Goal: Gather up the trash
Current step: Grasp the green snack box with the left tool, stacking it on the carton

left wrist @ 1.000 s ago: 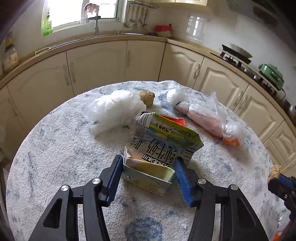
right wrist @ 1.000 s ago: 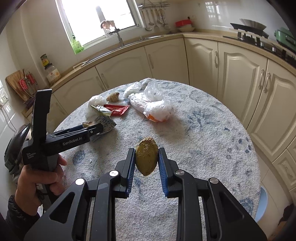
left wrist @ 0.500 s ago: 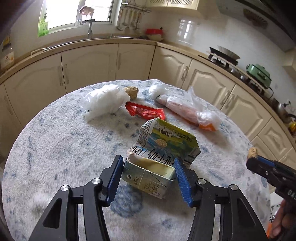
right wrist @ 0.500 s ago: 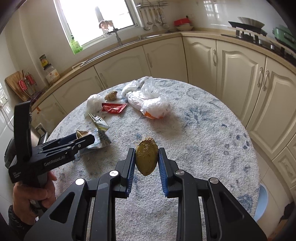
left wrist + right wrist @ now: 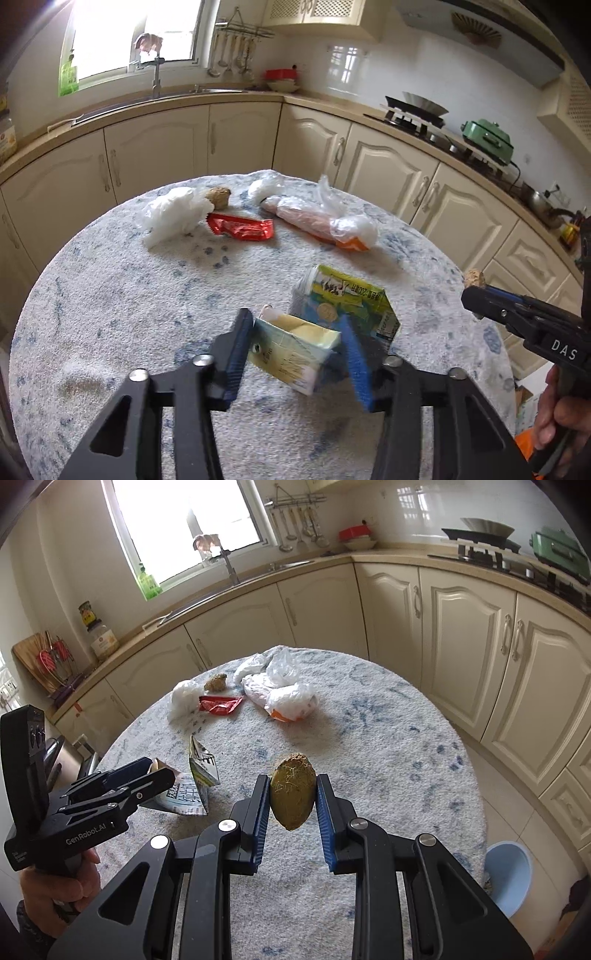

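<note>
My left gripper (image 5: 295,350) is shut on a crushed milk carton (image 5: 332,325) and holds it above the round table (image 5: 110,295). It also shows in the right wrist view (image 5: 147,771) with the carton (image 5: 192,786). My right gripper (image 5: 291,801) is shut on a brown fibrous pit (image 5: 291,797), held above the table; it shows at the right of the left wrist view (image 5: 476,291). On the far side of the table lie a red wrapper (image 5: 240,229), a white plastic bag (image 5: 173,218), a brown lump (image 5: 218,195) and a plastic-wrapped bundle (image 5: 321,225).
A light blue bin (image 5: 509,871) stands on the floor right of the table. Cream cabinets (image 5: 461,627) curve around behind. A sink and tap (image 5: 157,81) sit under the window, a stove (image 5: 413,114) to the right.
My left gripper has lifted the carton and drawn it back toward me and to the right, uncovering the red wrapper. My right gripper keeps the pit and has hardly moved.
</note>
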Tool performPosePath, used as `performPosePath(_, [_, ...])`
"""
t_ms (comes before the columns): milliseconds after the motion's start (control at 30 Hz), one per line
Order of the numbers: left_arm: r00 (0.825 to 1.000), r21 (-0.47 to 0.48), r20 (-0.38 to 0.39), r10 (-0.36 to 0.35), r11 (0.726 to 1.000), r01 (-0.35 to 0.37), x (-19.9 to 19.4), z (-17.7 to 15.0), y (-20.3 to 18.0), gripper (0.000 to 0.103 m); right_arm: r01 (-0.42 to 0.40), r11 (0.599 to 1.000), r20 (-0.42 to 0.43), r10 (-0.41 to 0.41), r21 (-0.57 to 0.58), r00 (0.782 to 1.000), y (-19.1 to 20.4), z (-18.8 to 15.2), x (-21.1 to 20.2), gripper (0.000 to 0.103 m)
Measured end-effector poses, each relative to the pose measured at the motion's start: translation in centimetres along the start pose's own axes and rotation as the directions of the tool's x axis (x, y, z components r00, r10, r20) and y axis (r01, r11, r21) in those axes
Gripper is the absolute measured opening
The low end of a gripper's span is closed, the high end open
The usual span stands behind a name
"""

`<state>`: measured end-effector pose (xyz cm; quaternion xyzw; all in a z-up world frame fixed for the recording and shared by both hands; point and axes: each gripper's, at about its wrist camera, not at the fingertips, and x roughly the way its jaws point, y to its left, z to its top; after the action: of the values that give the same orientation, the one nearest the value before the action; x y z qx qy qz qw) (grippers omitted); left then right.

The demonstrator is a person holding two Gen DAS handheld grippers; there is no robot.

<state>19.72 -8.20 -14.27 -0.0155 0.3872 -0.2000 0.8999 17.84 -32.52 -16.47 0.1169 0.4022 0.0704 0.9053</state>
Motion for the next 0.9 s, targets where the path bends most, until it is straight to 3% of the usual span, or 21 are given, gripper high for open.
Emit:
performPosePath(100, [0.998,0.035,-0.061,0.003,0.999,0.000,1.1,-0.5,-0.9,0.028,0.002,1.000,0.000,-0.002,0.005,1.000,-0.4,-0.3,-0.4,0.025])
performPosePath(167, [0.998,0.056,-0.050,0.038,0.998,-0.035,1.2,-0.7,-1.4,0.042,0.002,1.000,-0.003,-0.002,0.007,1.000,-0.6,-0.6,-0.5,0.025])
performPosePath(233, [0.999,0.045,-0.049,0.020,0.999,-0.018,1.2,-0.8,-1.5,0.072,0.003,1.000,-0.006,-0.003,0.005,1.000,-0.8,-0.8,-0.6,0.025])
performPosePath(300, [0.999,0.046,-0.028,0.046,0.998,-0.044,0.9,-0.7,-1.7,0.085,0.003,1.000,-0.007,-0.003,0.006,1.000,-0.9,-0.9,-0.7,0.025])
performPosePath(467, [1.000,0.027,-0.014,-0.023,0.999,0.024,0.4,-1.1,-1.6,0.092,0.005,1.000,-0.010,-0.005,0.010,1.000,-1.3,-1.0,-0.6,0.025])
performPosePath(533, [0.998,0.001,-0.009,-0.066,0.998,0.066,0.1,-1.5,-1.3,0.101,0.004,1.000,-0.010,-0.004,0.011,1.000,-1.4,-0.8,-0.6,0.025])
performPosePath(600, [0.997,-0.019,-0.020,-0.077,0.997,0.076,0.8,-1.6,-1.5,0.102,0.004,1.000,-0.011,-0.004,0.011,1.000,-1.5,-0.8,-0.4,0.025])
performPosePath(700, [0.997,-0.030,-0.066,-0.037,0.999,0.035,3.1,-1.0,-1.7,0.102,0.003,1.000,-0.015,-0.003,0.016,1.000,-1.6,-0.7,-0.1,0.025])
performPosePath(767, [0.993,-0.065,-0.116,-0.019,0.998,0.011,4.7,-0.6,-1.5,0.086,0.002,1.000,-0.018,-0.002,0.019,1.000,-1.6,-0.8,0.0,0.025])
performPosePath(900, [0.994,-0.043,-0.108,-0.014,0.999,0.010,5.1,0.4,-2.0,0.075,0.004,1.000,-0.019,-0.003,0.019,1.000,-1.7,-0.8,0.0,0.025])
